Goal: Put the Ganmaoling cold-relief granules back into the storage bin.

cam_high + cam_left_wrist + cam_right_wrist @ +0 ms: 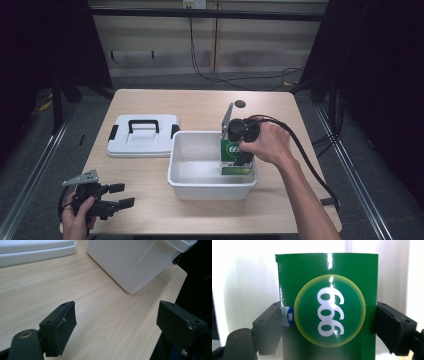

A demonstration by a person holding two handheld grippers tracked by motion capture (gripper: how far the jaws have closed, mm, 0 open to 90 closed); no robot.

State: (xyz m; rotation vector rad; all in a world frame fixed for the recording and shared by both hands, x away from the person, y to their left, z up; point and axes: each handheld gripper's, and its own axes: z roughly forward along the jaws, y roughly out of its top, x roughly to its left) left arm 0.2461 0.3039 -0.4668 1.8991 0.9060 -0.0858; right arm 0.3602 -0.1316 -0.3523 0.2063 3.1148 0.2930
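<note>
A green carton [230, 150] with a white number in a yellow-rimmed circle stands upright in the right end of the white bin [210, 184]. My right gripper [243, 159] reaches down into the bin from above, and its jaws are shut on the carton's two sides. The right gripper view has the carton [327, 277] close up between the pads [270, 325], with the bin's white inside behind it. My left gripper [125, 195] lies low at the table's front left corner in a hand, open and holding nothing [116, 322].
The bin's white lid [142, 140] with its black handle lies flat to the left of the bin. From the left gripper, the bin's outer wall [130, 262] and the lid's edge [32, 250] are ahead. A small dark hole [240, 104] marks the table's far side.
</note>
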